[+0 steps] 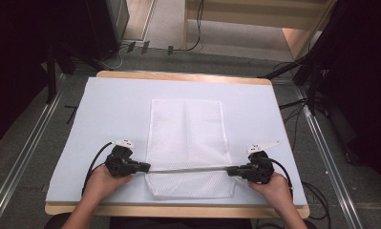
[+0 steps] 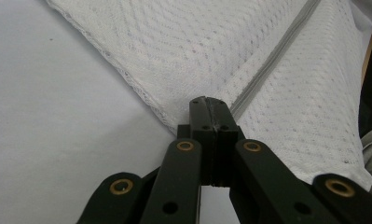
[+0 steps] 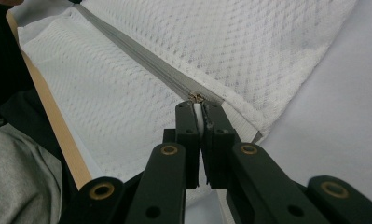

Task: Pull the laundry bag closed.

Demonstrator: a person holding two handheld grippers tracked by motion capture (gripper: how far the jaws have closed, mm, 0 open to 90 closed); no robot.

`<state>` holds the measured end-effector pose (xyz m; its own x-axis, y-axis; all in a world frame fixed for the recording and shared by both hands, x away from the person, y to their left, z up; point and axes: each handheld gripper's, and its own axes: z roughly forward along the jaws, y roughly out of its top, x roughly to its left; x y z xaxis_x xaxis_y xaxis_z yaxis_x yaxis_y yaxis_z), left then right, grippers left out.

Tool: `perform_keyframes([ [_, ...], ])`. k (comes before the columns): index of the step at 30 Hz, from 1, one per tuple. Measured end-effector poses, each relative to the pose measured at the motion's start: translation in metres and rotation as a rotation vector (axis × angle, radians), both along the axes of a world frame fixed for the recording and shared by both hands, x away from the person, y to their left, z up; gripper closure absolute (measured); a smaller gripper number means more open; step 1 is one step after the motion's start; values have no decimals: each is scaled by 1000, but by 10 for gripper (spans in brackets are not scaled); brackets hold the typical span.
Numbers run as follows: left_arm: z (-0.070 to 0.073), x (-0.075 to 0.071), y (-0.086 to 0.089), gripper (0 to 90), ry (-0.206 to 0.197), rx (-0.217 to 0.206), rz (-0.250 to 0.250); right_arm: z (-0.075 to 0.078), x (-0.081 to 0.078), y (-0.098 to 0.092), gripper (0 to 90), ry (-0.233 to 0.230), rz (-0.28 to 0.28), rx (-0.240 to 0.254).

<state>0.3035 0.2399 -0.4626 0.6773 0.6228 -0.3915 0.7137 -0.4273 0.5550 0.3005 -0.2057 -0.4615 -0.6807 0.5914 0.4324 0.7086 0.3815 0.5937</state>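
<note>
A white mesh bag [image 1: 185,133] lies flat in the middle of the pale mat [image 1: 107,109], with a grey zipper [image 1: 188,169] running across its near end. My left gripper [image 1: 147,167] is shut on the bag's left edge where the zipper ends; in the left gripper view the jaws [image 2: 210,103] pinch the fabric beside the zipper [image 2: 277,51]. My right gripper [image 1: 228,170] is at the zipper's right end. In the right gripper view it [image 3: 198,106] is shut on a white tab, with the small metal zipper slider [image 3: 196,97] just past the tips. The zipper [image 3: 141,58] is stretched taut between the two grippers.
The mat covers a wooden table [image 1: 178,76] whose near edge [image 3: 58,135] runs close behind the bag. Cables [image 1: 293,114] and metal rails [image 1: 331,157] lie on the floor on both sides. Both hands [image 1: 100,183] rest at the mat's near edge.
</note>
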Motion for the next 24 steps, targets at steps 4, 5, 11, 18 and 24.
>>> perform_keyframes([
  [4, 0, 0, 0, 900, 2, -2, -3, 0, 0, 0, 882, 0, 13, -3],
  [5, 0, 0, 0, 900, 0, 0, -6, 1, 0, -1, 882, 0, 14, -3],
  [11, 1, 0, 0, 900, -3, 6, -16, 0, 0, -6, 882, 4, 10, -15],
  [18, 0, 1, 0, 900, 1, 3, -7, 0, 0, -10, 882, 6, 17, -15],
  [24, 0, 1, 0, 900, 1, 3, -8, 1, -1, -11, 882, 3, 19, -6],
])
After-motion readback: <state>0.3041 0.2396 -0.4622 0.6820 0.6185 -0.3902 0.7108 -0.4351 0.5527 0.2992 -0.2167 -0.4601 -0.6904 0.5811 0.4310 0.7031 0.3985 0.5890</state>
